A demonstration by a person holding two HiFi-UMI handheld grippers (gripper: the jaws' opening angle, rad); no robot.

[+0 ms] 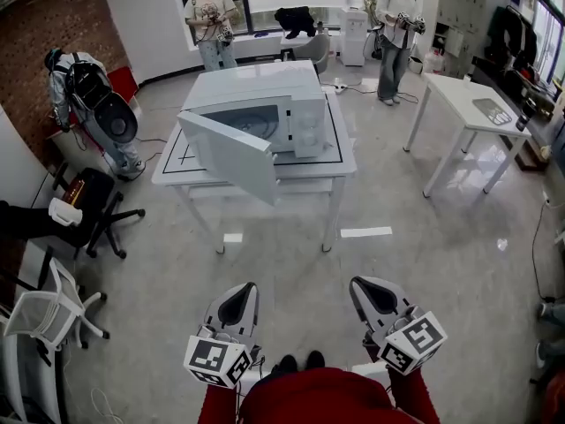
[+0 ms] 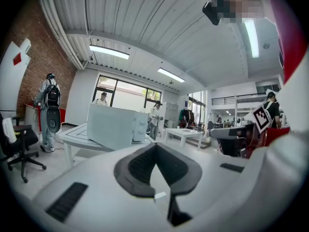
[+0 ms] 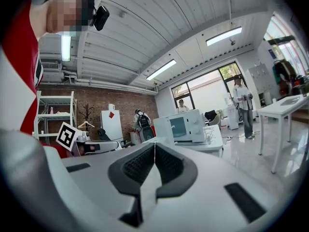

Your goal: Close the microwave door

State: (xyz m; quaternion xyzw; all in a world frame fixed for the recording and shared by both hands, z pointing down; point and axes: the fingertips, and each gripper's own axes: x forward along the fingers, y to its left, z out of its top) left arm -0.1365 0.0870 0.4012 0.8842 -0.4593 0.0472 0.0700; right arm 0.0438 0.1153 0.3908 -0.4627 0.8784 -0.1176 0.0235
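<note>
A white microwave (image 1: 265,104) stands on a white table (image 1: 344,162) ahead of me. Its door (image 1: 228,155) hangs wide open, swung out past the table's front left. The microwave (image 2: 118,126) also shows far off in the left gripper view, door toward the camera, and the microwave (image 3: 186,127) shows in the right gripper view. My left gripper (image 1: 240,300) and right gripper (image 1: 369,295) are held low near my body, well short of the table. Each one's jaws are closed together with nothing between them.
Another white table (image 1: 468,104) stands at the right. A black office chair (image 1: 93,203) and a white chair (image 1: 48,312) are at the left. Two people stand beyond the microwave table, and a third stands by the brick wall at the left. Bare floor lies between me and the table.
</note>
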